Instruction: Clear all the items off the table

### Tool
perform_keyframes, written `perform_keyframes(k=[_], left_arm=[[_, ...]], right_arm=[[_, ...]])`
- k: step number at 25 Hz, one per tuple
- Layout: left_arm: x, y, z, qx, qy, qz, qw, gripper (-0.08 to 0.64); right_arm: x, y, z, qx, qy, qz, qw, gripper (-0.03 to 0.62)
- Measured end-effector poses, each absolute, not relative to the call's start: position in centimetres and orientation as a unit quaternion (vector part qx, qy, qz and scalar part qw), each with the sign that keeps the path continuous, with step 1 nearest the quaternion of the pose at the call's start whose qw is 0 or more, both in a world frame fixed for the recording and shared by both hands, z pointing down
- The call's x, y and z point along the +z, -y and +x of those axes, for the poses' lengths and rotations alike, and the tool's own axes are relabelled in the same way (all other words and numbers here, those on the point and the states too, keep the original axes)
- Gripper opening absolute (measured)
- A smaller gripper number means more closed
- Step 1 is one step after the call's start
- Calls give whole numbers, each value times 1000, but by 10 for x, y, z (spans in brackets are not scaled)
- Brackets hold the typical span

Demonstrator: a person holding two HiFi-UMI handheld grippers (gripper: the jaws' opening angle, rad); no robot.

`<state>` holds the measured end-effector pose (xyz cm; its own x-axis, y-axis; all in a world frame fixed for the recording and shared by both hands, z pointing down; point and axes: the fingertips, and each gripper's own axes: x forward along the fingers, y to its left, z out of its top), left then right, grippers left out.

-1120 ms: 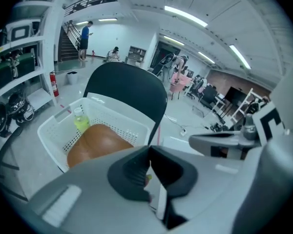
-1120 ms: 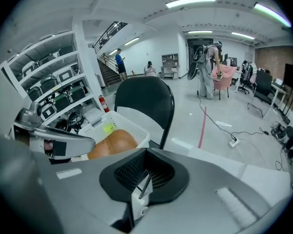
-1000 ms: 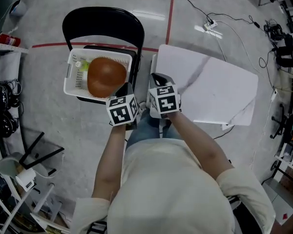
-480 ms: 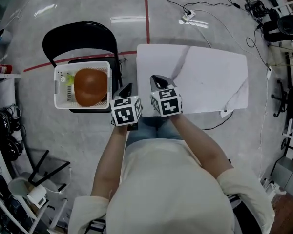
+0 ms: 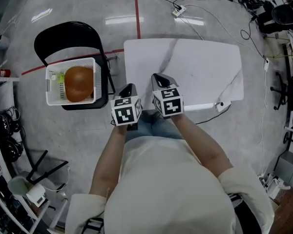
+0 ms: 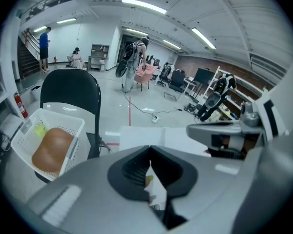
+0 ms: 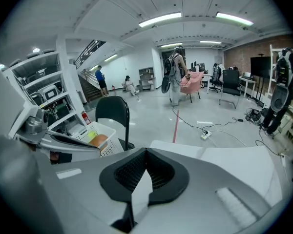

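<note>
The white marble-look table [image 5: 200, 67] stands bare in the head view. Left of it, a white basket [image 5: 51, 87] sits on a black folding chair [image 5: 63, 35] and holds a brown round item [image 5: 79, 83] and a small yellow-green item [image 5: 61, 77]. My left gripper [image 5: 129, 87] is shut with nothing in it, at the table's near left corner. My right gripper [image 5: 157, 78] is shut and empty too, over the table's near edge. The left gripper view shows the basket [image 6: 27, 133] with the brown item [image 6: 51, 149]; the right gripper view shows the basket [image 7: 95, 130] and table [image 7: 234, 162].
Cables and a power strip [image 5: 178, 9] lie on the floor beyond the table. A red floor line [image 5: 136, 11] runs behind the chair. Shelving and gear [image 5: 5, 130] line the left side, more equipment [image 5: 288, 33] the right. People stand far off in the room [image 6: 132, 65].
Both grippers have swung right from beside the basket to the table's near edge, staying shut. The chair and basket now lie further left in the head view.
</note>
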<state>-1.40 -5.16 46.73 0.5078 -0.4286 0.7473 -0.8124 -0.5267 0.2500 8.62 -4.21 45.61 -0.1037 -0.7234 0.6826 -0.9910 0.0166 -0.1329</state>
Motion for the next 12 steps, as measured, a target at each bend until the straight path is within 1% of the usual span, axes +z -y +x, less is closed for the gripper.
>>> perform_keyframes(k=[12], left_arm=[[447, -33, 64, 340, 311, 847, 266, 11]], right_arm=[[432, -55, 155, 307, 645, 676, 180, -2]])
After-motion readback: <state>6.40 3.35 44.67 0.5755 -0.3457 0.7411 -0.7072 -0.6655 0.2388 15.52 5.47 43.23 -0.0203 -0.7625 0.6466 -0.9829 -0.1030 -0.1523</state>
